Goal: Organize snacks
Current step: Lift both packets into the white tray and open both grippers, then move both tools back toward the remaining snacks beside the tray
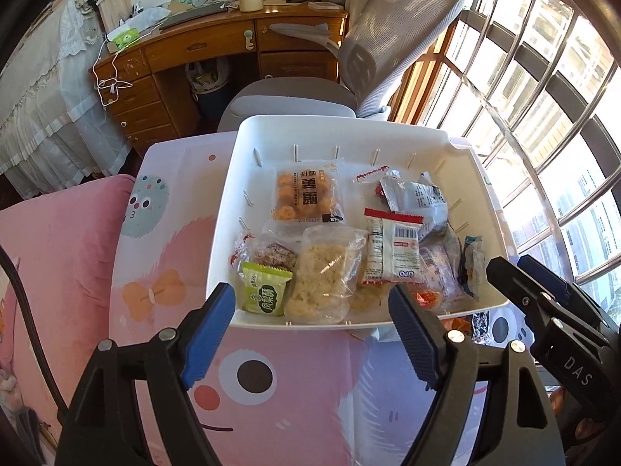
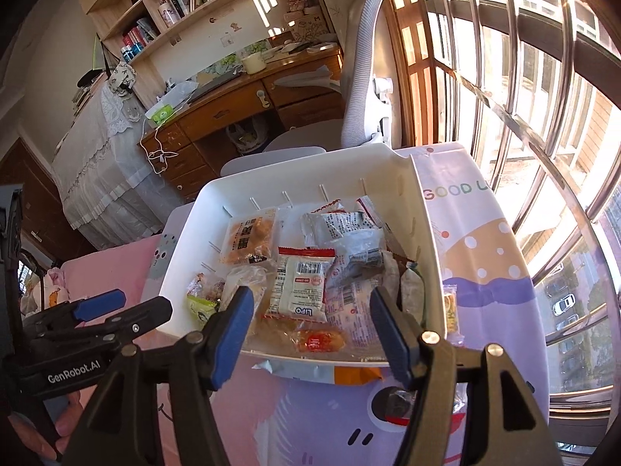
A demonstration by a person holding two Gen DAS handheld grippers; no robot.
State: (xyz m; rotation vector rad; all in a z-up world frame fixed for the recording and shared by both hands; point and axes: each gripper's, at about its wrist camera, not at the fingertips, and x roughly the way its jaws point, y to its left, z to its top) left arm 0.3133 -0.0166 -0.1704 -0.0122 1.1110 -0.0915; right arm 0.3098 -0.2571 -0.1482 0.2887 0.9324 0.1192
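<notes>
A white bin (image 1: 248,143) (image 2: 427,240) sits on a cartoon-print table and holds several snack packets: an orange cracker pack (image 1: 308,194) (image 2: 250,240), a clear rice-crisp pack (image 1: 324,275), a green pack (image 1: 266,291) (image 2: 200,306), a white red-topped UFO pack (image 1: 392,248) (image 2: 300,283) and a small orange one (image 2: 320,339). My left gripper (image 1: 312,336) is open and empty at the bin's near rim. My right gripper (image 2: 310,339) is open and empty at the near rim further right. More packets lie outside the bin: one on its right side (image 2: 450,310), some under its near edge (image 2: 349,374).
A grey office chair (image 1: 372,58) stands behind the bin, with a wooden desk (image 1: 202,46) and bookshelves (image 2: 186,0) beyond. A barred window (image 2: 524,116) runs along the right. A pink cushion (image 1: 58,240) lies to the left of the table.
</notes>
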